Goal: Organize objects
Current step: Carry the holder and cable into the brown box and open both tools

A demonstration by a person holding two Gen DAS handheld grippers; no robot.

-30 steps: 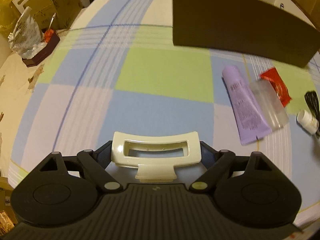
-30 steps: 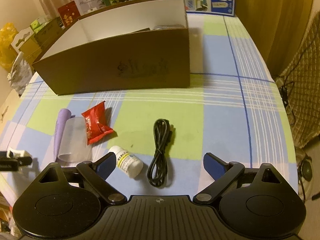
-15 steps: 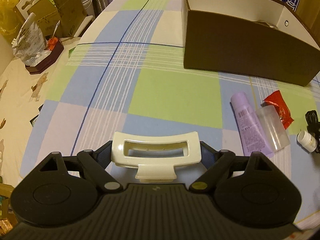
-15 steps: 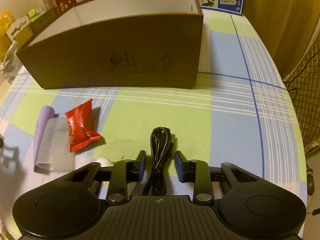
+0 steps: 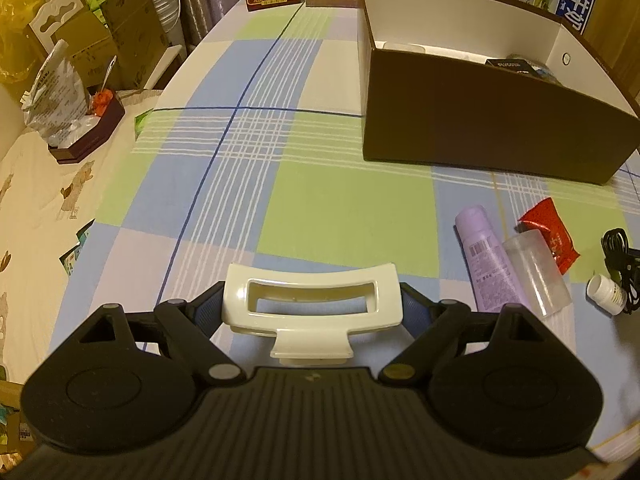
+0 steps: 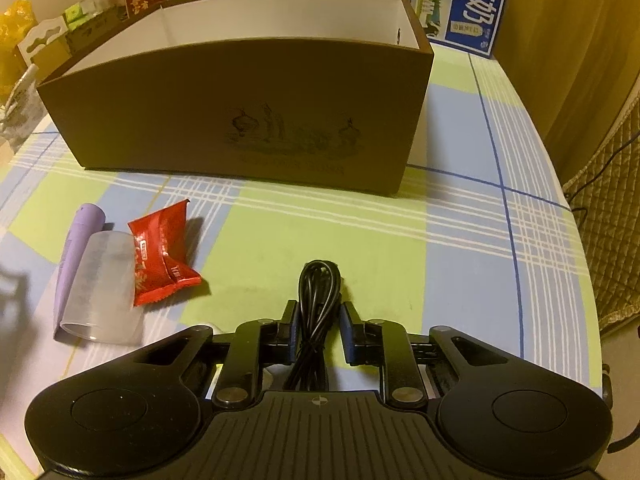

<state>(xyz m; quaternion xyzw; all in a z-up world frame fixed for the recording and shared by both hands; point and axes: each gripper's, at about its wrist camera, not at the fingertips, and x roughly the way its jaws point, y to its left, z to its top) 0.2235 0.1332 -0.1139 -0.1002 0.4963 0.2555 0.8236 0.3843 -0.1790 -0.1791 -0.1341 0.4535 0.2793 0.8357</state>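
black cable (image 6: pixel 318 312), bundled into a narrow loop, lies on a green square of the checked tablecloth (image 6: pixel 360 248) with its long axis running away from the right gripper (image 6: pixel 319 322) toward the brown cardboard box (image 6: pixel 248 120). the right gripper's two fingers are closed most of the way around the bundle's middle, one on each side; whether the pads actually press it cannot be told. the near end of the cable passes out of sight under the gripper body.

the right wrist view shows the box's printed front wall and white inner lining, but not its contents. the left wrist view looks over the box rim (image 5: pixel 472 60) and shows a few dark items inside at the far right, too small to identify.

the left gripper (image 5: pixel 312 306) holds a cream plastic holder (image 5: pixel 310 300) with a rectangular slot, clamped crosswise between its blue-padded fingers, above the cloth. this holder appears only in the left view.

left of the cable lie a red snack packet (image 6: pixel 162 252), a clear cylinder (image 6: pixel 106 284) touching it, and a lilac tube (image 6: pixel 74 256) partly under the cylinder, its cap pointing toward the box. a small white bottle (image 5: pixel 606 288) is plain in the left view, just beside the cable (image 5: pixel 618 256) near the frame edge; in the right view only a sliver of it shows behind the gripper's left finger.
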